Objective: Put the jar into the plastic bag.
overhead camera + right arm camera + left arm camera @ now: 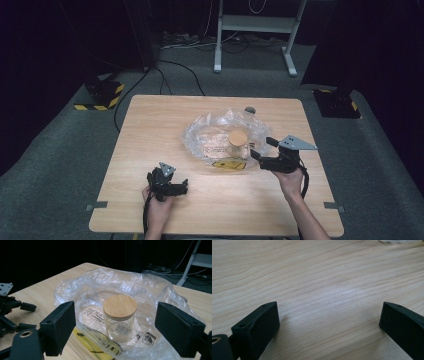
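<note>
A clear glass jar (pixel 238 144) (pixel 120 320) with a round wooden lid (pixel 120 305) stands upright on a crumpled clear plastic bag (pixel 220 134) (pixel 100 287) at the middle of the wooden table (pixel 150 125). My right gripper (pixel 264 149) (pixel 115 327) is open just right of the jar, its jaws pointing at it and wider than the jar. My left gripper (pixel 184 186) (pixel 329 322) is open near the table's front edge, low over bare wood, with nothing between its jaws.
A small grey round object (pixel 250 110) lies behind the bag near the table's far edge. The bag carries printed labels and a yellow mark (pixel 228 164). Cables and a white frame (pixel 255 25) stand on the floor beyond the table.
</note>
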A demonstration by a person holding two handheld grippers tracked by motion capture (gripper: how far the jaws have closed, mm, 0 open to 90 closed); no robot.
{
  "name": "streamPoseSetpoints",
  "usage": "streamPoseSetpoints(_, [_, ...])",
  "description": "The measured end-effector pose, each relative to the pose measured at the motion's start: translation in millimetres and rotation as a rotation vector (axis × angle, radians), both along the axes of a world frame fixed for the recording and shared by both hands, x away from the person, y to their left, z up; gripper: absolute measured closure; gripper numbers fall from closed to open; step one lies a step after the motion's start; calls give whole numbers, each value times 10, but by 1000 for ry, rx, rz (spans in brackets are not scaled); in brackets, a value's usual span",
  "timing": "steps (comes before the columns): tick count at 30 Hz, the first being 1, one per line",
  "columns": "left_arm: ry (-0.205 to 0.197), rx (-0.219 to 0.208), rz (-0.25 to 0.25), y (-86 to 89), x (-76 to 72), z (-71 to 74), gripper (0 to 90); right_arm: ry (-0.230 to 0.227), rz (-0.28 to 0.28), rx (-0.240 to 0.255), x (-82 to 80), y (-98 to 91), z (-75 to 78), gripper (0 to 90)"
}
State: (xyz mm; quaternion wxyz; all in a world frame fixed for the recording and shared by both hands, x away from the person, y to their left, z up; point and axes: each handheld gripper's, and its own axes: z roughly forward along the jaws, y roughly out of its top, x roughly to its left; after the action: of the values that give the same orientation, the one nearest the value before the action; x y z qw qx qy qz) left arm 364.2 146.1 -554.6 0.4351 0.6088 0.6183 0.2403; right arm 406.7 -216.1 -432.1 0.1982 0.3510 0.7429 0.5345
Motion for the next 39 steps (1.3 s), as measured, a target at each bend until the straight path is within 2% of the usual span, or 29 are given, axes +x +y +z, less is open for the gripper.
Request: streamPoseSetpoints(39, [0, -1, 1, -1, 0, 0, 31, 10, -14, 21, -378, -201, -128, 170])
